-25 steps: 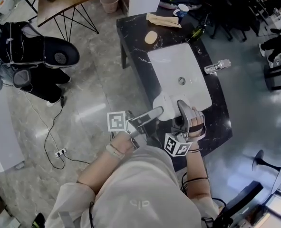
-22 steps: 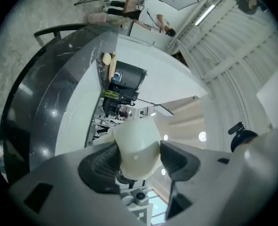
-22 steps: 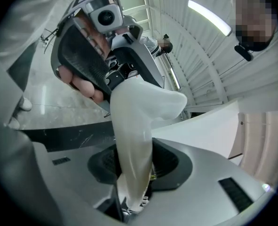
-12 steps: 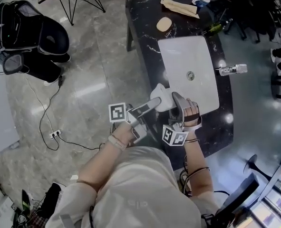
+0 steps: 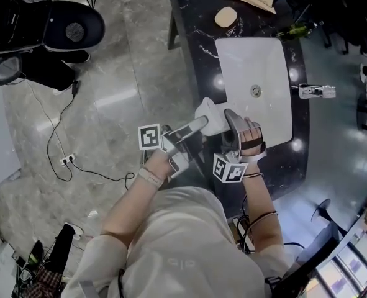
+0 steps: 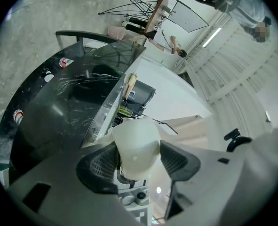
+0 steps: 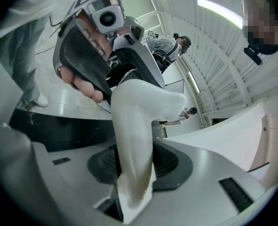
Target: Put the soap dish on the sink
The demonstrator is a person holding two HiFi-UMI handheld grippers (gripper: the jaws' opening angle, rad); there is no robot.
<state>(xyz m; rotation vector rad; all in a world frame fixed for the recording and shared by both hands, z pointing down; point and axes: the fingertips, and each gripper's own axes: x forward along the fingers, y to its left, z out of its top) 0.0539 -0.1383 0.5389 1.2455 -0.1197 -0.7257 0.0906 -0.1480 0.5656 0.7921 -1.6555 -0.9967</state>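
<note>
Both grippers were closed on one object, the white soap dish (image 5: 211, 112). In the head view, the left gripper (image 5: 202, 124) reached the dish from the lower left and the right gripper (image 5: 231, 120) from below, so the two sets of jaws met the dish from different sides. In the left gripper view, the left gripper (image 6: 139, 161) had its two dark ribbed pads standing fairly wide, one on each side of the rounded body of the soap dish (image 6: 135, 142), and both pads bore against it. In the right gripper view, the right gripper (image 7: 134, 166) had its jaws closer together and pinched a thin curved edge of the soap dish (image 7: 134, 121), which rose from between the pads. The dish was positioned at the near left corner of the white sink (image 5: 258, 61), which was set in the black marble counter (image 5: 195, 36). No view showed whether the dish rested on the sink rim or was held just above it. A faucet (image 5: 317, 91) lay at the right side of the sink. A bar of soap (image 5: 226, 17) lay on the counter beyond the far left corner of the sink, and a green bottle (image 5: 298, 31) lay near its far right corner, both well apart from the dish
</note>
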